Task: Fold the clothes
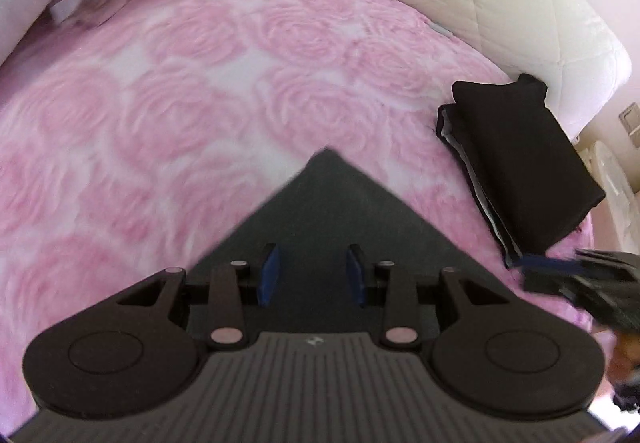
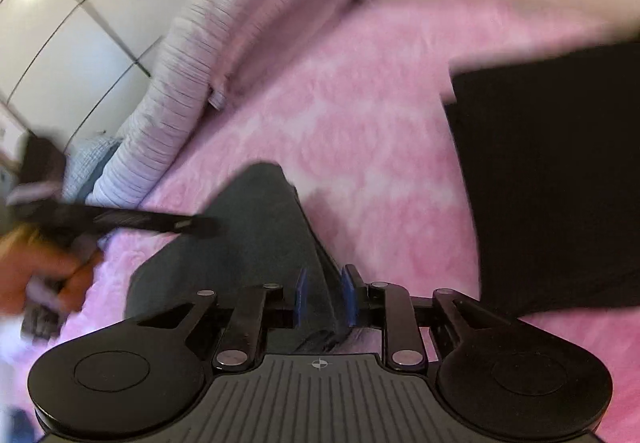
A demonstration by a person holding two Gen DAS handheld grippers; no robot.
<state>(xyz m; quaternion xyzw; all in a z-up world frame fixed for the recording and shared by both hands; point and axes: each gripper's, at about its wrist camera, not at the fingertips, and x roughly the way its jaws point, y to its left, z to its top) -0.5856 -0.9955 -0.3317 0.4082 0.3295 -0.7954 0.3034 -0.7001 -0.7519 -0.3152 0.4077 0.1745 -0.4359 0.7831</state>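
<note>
Left fingers (image 1: 312, 275): blue pads apart, dark grey garment (image 1: 328, 203) lying between and under them; whether they pinch it I cannot tell. Its corner points away from the fingers across the pink bed (image 1: 200, 91). Folded black stack (image 1: 520, 159) sits to the right.

Right fingers (image 2: 325, 297): closed on a fold of the garment (image 2: 256, 243), long axis running ahead-left. Left gripper (image 2: 160, 221) hovers over its far side.

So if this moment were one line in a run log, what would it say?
step: folding dark grey garment | surface: pink rose-patterned blanket | done: folded black stack | jaws: garment between both pairs
</note>
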